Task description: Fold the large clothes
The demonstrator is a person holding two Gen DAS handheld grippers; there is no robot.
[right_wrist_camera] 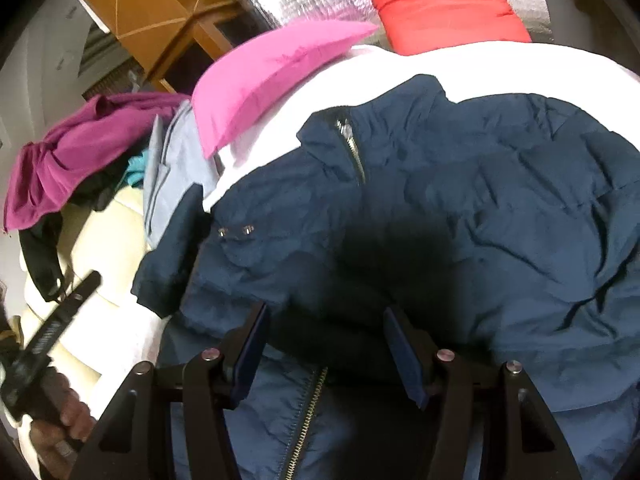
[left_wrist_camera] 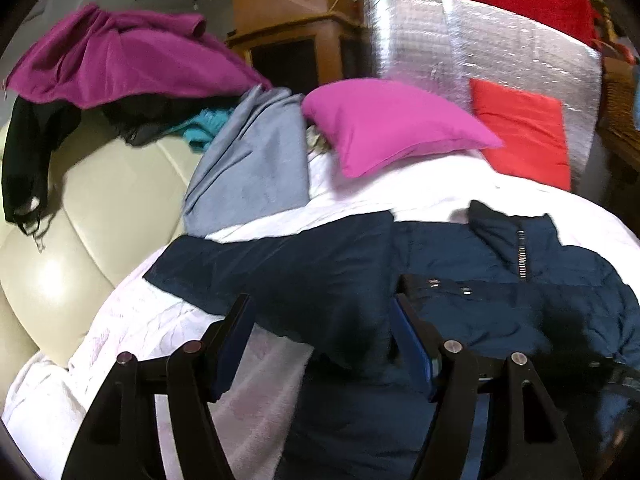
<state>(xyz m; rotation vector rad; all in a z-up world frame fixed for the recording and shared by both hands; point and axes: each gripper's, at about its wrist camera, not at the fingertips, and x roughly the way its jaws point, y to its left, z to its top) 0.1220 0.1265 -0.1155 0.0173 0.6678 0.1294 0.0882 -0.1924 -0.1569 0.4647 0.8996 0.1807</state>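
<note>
A navy puffer jacket (left_wrist_camera: pixel 460 280) lies spread on a white bed cover (left_wrist_camera: pixel 168 320), collar and zip toward the pillows, one sleeve (left_wrist_camera: pixel 260 264) stretched out to the left. My left gripper (left_wrist_camera: pixel 322 310) is open just above the jacket's left side, near the sleeve's base. In the right wrist view the jacket (right_wrist_camera: pixel 500 220) fills the frame, its front zip (right_wrist_camera: pixel 308 412) running below. My right gripper (right_wrist_camera: pixel 322 322) is open over the jacket's dark middle, holding nothing. The left gripper's body (right_wrist_camera: pixel 60 320) and the hand holding it show at the far left.
A pink pillow (left_wrist_camera: pixel 392 128) and a red pillow (left_wrist_camera: pixel 524 136) lie at the bed's head against a silver foil panel (left_wrist_camera: pixel 480 44). A grey garment (left_wrist_camera: pixel 256 168), a magenta garment (left_wrist_camera: pixel 116 60) and black clothing (left_wrist_camera: pixel 28 160) hang over a cream padded headboard (left_wrist_camera: pixel 92 208). Wooden furniture (left_wrist_camera: pixel 288 20) stands behind.
</note>
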